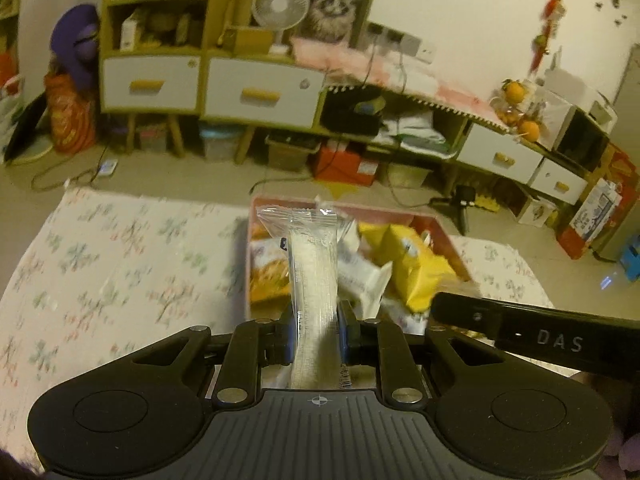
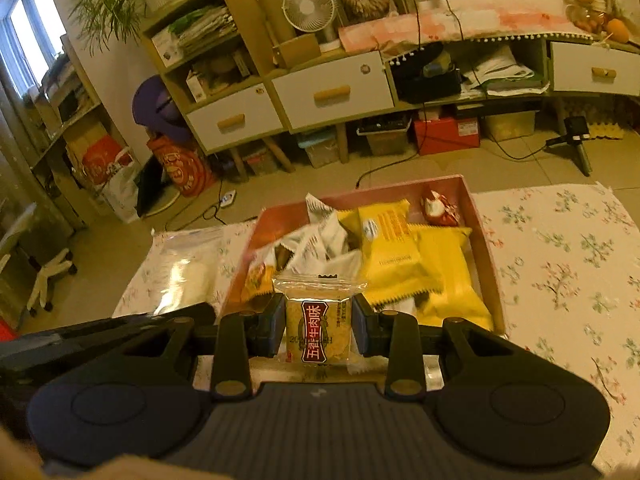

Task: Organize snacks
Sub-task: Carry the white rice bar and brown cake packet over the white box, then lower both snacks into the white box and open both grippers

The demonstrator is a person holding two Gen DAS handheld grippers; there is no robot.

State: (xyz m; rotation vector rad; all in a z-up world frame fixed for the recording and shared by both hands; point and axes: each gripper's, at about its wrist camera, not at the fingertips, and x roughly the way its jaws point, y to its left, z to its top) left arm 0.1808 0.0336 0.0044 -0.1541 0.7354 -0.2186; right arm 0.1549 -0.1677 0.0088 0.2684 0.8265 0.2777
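My left gripper (image 1: 314, 330) is shut on a long clear snack packet (image 1: 312, 268) and holds it upright above the near edge of the pink box (image 1: 438, 226). My right gripper (image 2: 319, 326) is shut on a square clear packet with a dark red label (image 2: 319, 320), just in front of the same pink box (image 2: 486, 248). The box holds yellow snack bags (image 2: 400, 252), white wrapped snacks (image 2: 320, 240), a red-and-white packet (image 2: 438, 206) and an orange packet (image 1: 270, 276). The right gripper's body (image 1: 540, 336) shows at the right of the left wrist view.
The box sits on a floral cloth (image 2: 572, 264) over the table. A clear plastic bag (image 2: 180, 268) lies on the cloth left of the box. Beyond are the floor, cables, a small tripod (image 2: 576, 140) and wooden drawer cabinets (image 2: 332, 92).
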